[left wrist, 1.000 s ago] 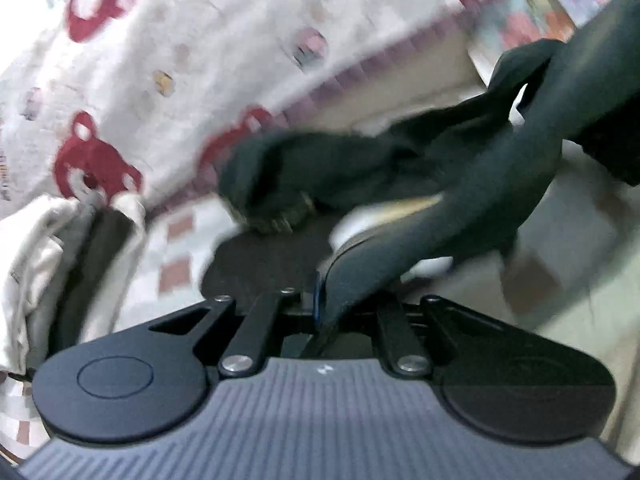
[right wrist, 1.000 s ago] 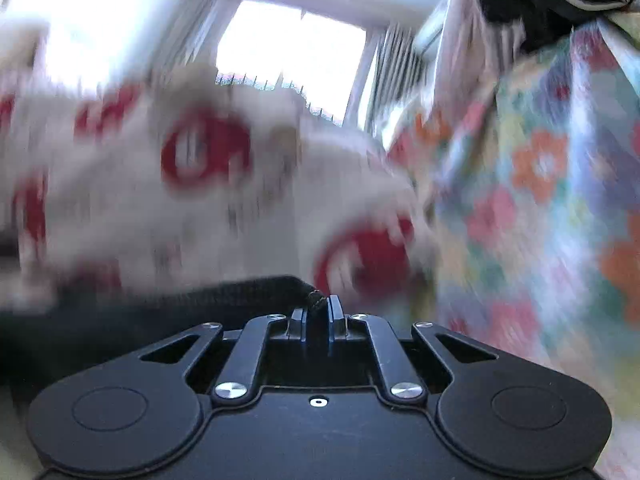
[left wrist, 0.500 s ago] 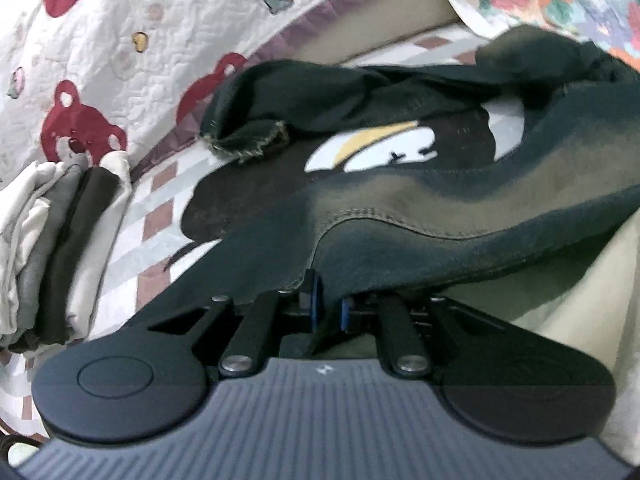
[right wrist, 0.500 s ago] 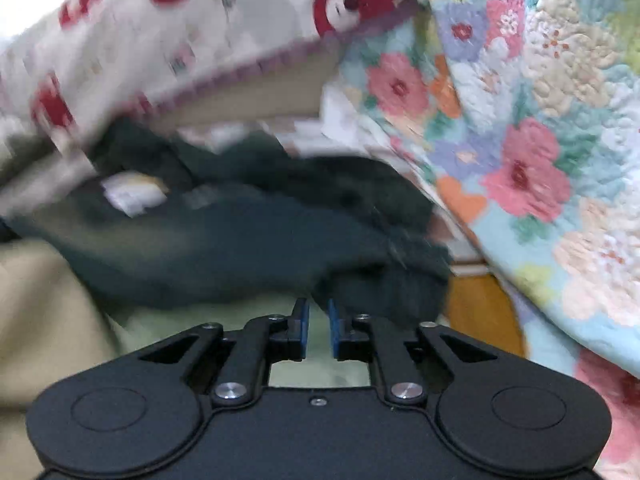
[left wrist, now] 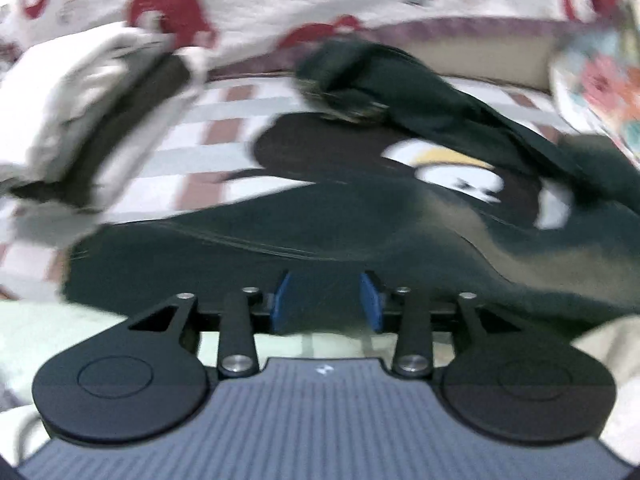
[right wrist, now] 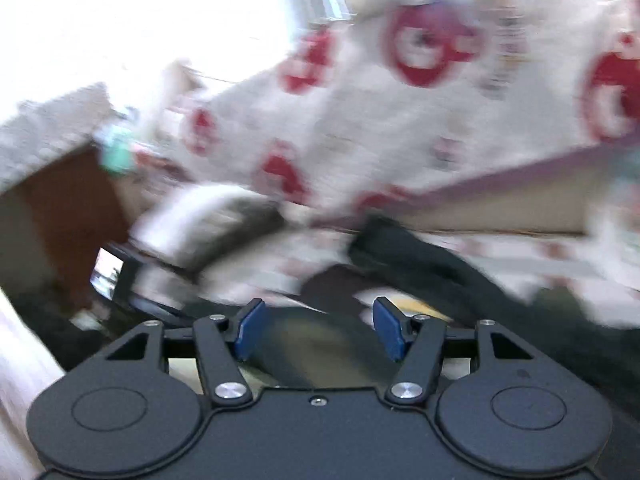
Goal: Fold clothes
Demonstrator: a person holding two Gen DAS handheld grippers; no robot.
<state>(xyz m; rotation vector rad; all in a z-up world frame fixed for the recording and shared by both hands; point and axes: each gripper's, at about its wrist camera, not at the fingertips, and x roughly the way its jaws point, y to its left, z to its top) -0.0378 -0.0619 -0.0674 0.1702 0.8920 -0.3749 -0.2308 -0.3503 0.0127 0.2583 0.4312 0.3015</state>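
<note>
Left gripper (left wrist: 326, 300) fingers spread, gripping nothing; right gripper (right wrist: 319, 330) likewise spread. Dark garment (left wrist: 360, 216) lies rumpled on checked bedspread (left wrist: 192, 148), sleeve flopped across print (views blurred). Folded stack (left wrist: 88, 128) sits beside. Judged mid-fold: next needs fresh hem grip.

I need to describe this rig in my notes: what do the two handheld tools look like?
Both look alike in build. The left tool has blue pads on black linkage arms with silver pivot screws, two round black discs, and a ribbed grey body bearing a small white mark. The right tool has the same blue pads, black links and discs, but a smooth black body.
</note>
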